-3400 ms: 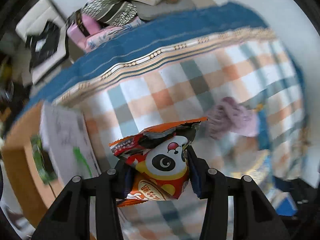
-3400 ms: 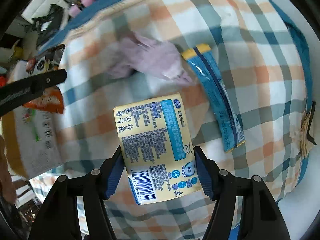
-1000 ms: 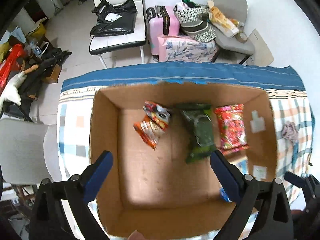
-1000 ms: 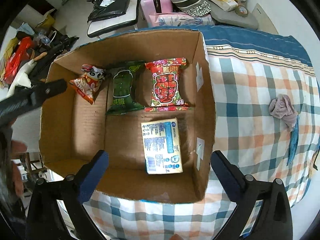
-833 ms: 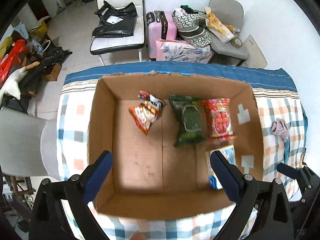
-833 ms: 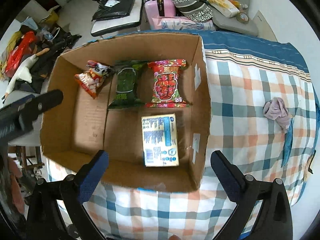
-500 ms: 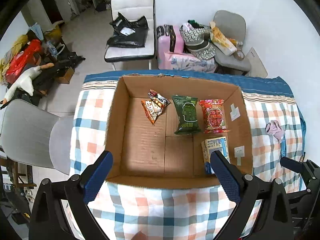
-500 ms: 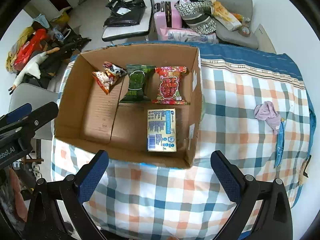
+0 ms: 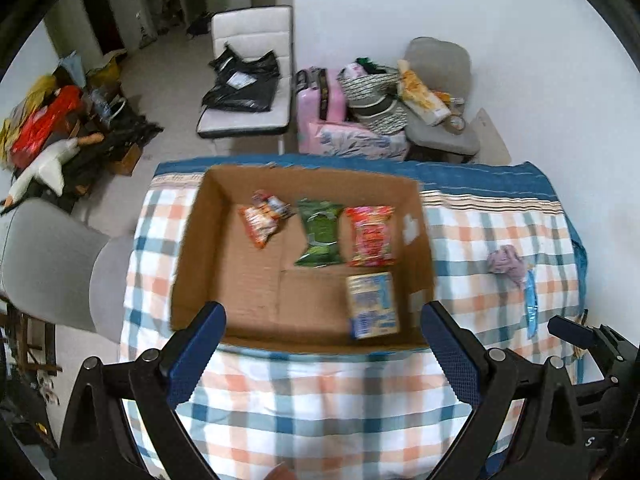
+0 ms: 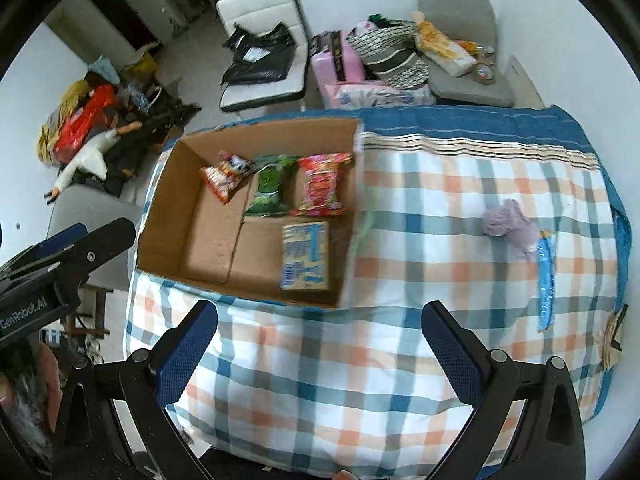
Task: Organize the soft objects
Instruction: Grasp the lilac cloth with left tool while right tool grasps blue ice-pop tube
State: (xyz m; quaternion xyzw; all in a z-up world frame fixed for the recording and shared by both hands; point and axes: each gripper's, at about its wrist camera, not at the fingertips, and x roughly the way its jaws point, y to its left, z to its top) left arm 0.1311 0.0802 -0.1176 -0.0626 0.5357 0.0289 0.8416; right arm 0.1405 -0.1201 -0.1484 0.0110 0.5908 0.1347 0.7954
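A cardboard box (image 9: 192, 240) (image 10: 352, 216) stands on the checked tablecloth. In it lie an orange panda snack bag (image 9: 262, 218) (image 10: 226, 174), a green bag (image 9: 320, 232) (image 10: 272, 186), a red bag (image 9: 370, 236) (image 10: 322, 184) and a yellow-blue pack (image 9: 372, 306) (image 10: 306, 256). A purple cloth (image 9: 506, 264) (image 10: 510, 226) and a blue sachet (image 9: 530, 308) (image 10: 546, 284) lie on the cloth to the right. My left gripper (image 9: 320, 348) and right gripper (image 10: 320, 344) are both open and empty, high above the table's near side.
The table (image 10: 440, 312) carries a checked cloth with a blue far border. Behind it stand a white chair (image 9: 248, 80), a pink suitcase (image 9: 320, 100) and a grey chair (image 9: 440, 92) piled with bags. A grey chair (image 9: 48, 264) stands at the left.
Both grippers let go of their packs into the box, opened wide and drew back and up, so the box looks smaller. The right view now faces further right.
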